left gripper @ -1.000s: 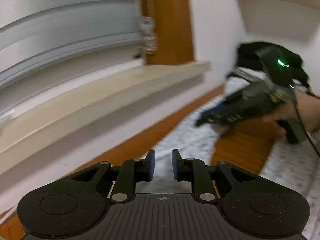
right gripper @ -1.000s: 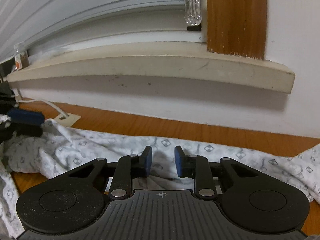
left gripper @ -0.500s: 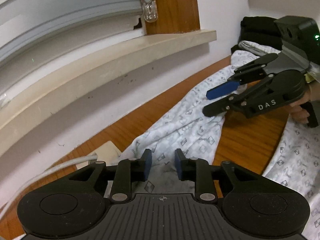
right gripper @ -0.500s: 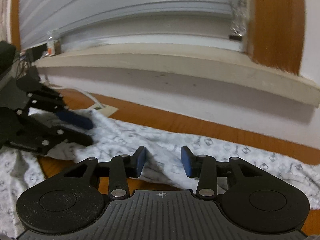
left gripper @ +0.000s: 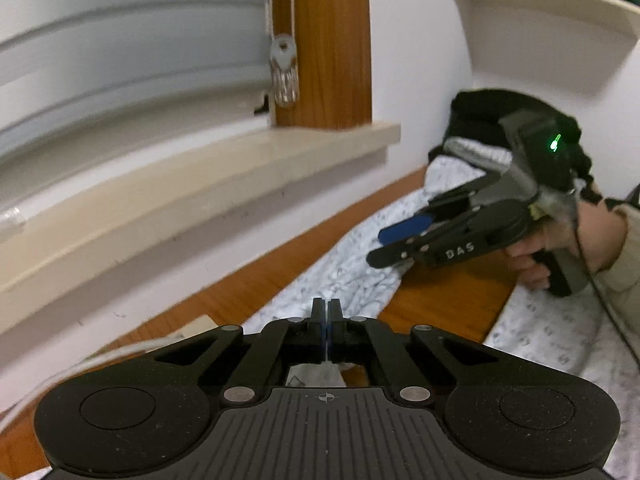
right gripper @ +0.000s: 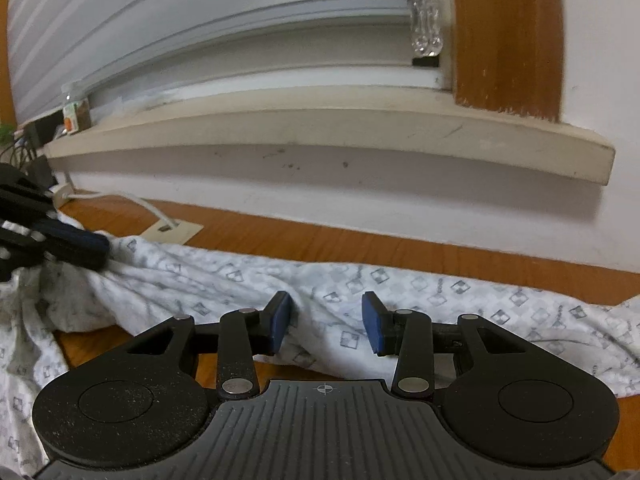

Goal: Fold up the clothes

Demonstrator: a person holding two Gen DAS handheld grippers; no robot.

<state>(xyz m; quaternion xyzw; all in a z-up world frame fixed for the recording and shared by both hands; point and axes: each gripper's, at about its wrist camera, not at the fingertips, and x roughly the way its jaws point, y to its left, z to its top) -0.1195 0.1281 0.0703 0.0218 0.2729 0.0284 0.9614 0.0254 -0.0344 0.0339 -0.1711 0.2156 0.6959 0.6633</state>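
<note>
Patterned white garment (right gripper: 224,280) strung out along the wooden tabletop (right gripper: 360,246) below the windowsill (right gripper: 320,128), far edge raised, probably for a fold. Left gripper (left gripper: 327,322) pressed fully together, apparently pinching that edge, though cloth between the pads not clearly visible. Right gripper (right gripper: 325,322) parted, straddling a ridge of fabric, pads not pressing. No containers in view.

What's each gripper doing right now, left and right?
Left gripper: shut; whether it pinches the white patterned garment cannot be told.
Right gripper: open, garment fold between the pads, not gripped.
</note>
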